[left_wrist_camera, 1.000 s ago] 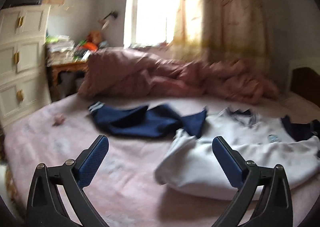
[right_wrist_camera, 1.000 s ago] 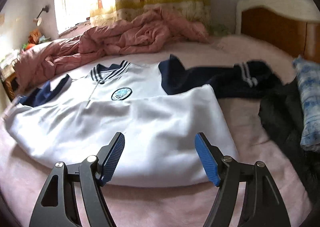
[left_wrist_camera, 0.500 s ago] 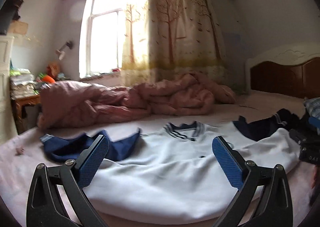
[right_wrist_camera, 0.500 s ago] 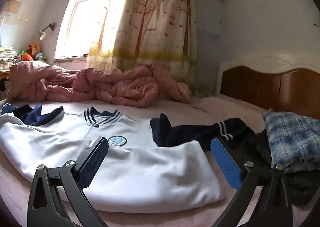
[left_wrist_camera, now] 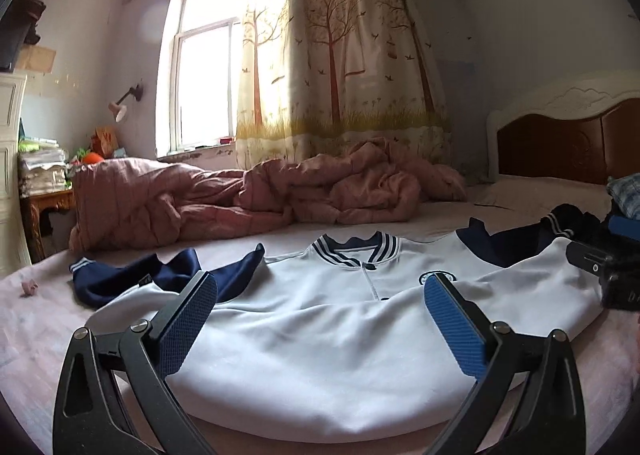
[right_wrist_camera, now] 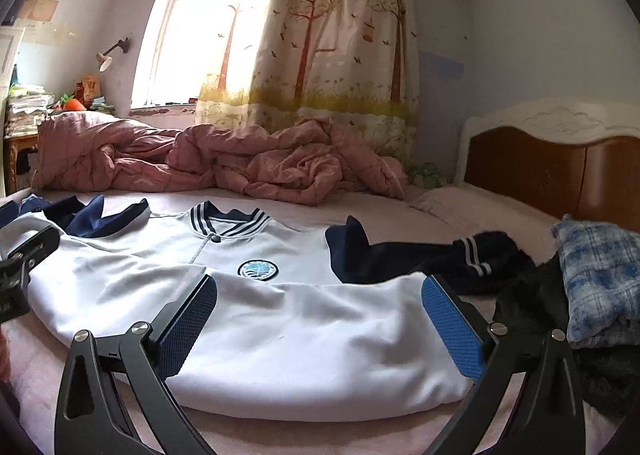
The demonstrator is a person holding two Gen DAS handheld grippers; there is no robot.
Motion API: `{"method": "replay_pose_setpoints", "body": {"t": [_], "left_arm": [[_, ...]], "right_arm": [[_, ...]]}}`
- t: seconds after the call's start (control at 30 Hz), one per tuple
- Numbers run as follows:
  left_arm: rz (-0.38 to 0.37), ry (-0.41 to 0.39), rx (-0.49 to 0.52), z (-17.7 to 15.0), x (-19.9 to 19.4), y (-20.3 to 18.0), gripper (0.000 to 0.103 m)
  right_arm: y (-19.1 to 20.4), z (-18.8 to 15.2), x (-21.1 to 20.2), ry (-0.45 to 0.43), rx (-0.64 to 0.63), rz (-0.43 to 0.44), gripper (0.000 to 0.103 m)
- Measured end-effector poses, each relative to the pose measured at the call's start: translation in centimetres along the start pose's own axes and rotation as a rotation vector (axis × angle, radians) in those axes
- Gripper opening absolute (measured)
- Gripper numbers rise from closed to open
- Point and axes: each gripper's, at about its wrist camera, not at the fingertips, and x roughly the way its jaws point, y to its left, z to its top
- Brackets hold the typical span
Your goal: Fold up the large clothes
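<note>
A white jacket (left_wrist_camera: 320,343) with navy sleeves, a striped collar and a round chest badge lies front-up on the pink bed, its lower half folded up over the body. It also shows in the right wrist view (right_wrist_camera: 296,335). One navy sleeve (left_wrist_camera: 132,281) spreads left, the other (right_wrist_camera: 420,255) spreads right. My left gripper (left_wrist_camera: 320,327) is open and empty, just above the jacket's near fold. My right gripper (right_wrist_camera: 318,325) is open and empty over the jacket's right part.
A crumpled pink quilt (left_wrist_camera: 260,195) lies along the bed's far side under the window. A blue plaid cloth (right_wrist_camera: 596,279) on dark clothes (right_wrist_camera: 600,375) sits at the right by the wooden headboard (right_wrist_camera: 552,171). White drawers (left_wrist_camera: 10,175) stand far left.
Both grippers have tilted up from looking down at the bed to looking level across it. The left view has swung right onto the jacket. The jacket has not moved.
</note>
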Motion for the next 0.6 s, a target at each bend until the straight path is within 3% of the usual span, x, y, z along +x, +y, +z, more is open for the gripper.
{"method": "replay_pose_setpoints", "body": {"t": [0.13, 0.2, 0.23, 0.33, 0.4, 0.6], "left_arm": [[-0.021, 0.054, -0.014, 0.4, 1.1, 0.4, 0.103], [-0.071, 0.067, -0.036, 1.5, 2.2, 0.8, 0.103], [-0.061, 0.055, -0.027, 2.4, 2.7, 0.9, 0.103], [-0.065, 0.024, 0.019, 5.3, 4.7, 0.3, 0.103], [-0.071, -0.002, -0.002, 7.1, 6.3, 0.0, 0.103], [-0.114, -0.017, -0.082, 11.8, 11.8, -0.6, 0.103]], "right_arm": [[-2.3, 0.1, 1.2, 0.114, 0.13, 0.127, 0.101], [-4.3, 0.6, 1.8, 0.155, 0.22, 0.16, 0.093], [-5.1, 0.9, 2.1, 0.165, 0.247, 0.166, 0.088], [-8.2, 3.0, 4.0, 0.228, 0.317, 0.125, 0.085], [-10.2, 4.6, 5.4, 0.25, 0.348, 0.102, 0.079], [-15.0, 9.7, 11.0, 0.216, 0.449, 0.011, 0.077]]}}
